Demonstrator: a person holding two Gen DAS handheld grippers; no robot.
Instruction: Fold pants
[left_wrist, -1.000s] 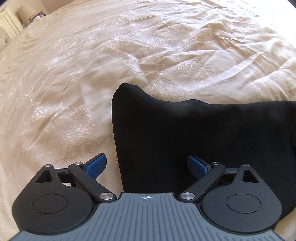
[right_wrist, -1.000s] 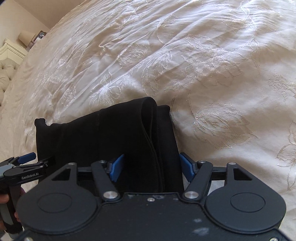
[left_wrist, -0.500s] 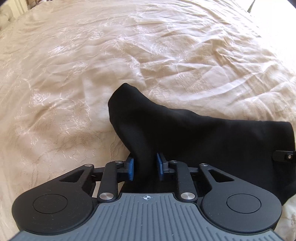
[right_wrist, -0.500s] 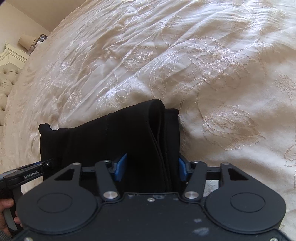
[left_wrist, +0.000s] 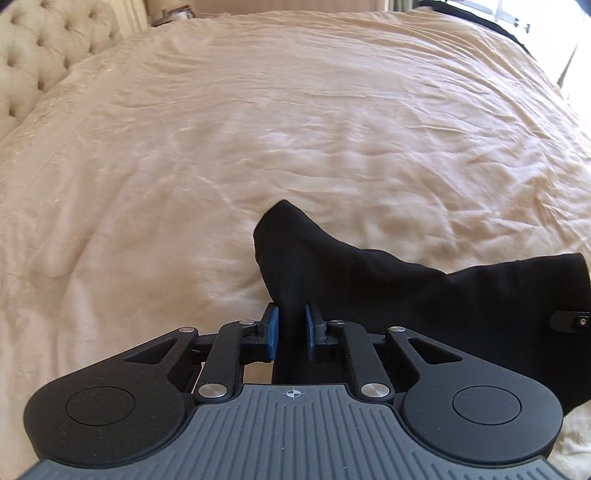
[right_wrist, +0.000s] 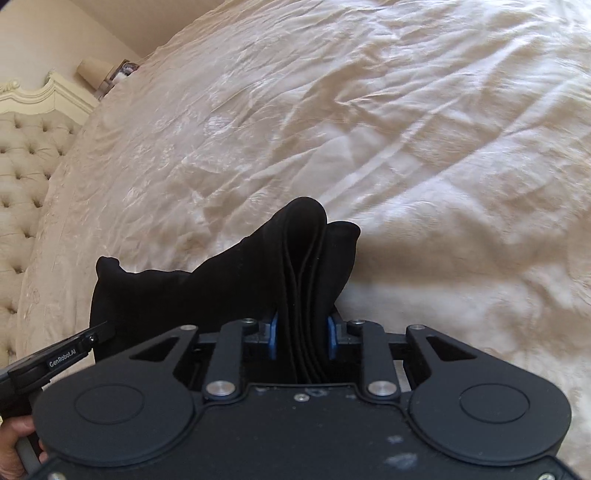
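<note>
At lower centre of each view, the left gripper and right gripper each pinch one end of the already layered pants above the bed, so folding seems nearly finished.

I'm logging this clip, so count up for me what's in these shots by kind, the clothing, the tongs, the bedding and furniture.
Black pants: 1
Tongs: 2, the left tongs and the right tongs, each shut on the pants
Cream bedspread: 1
Tufted headboard: 1
Bedside lamp: 1
Total: 6
</note>
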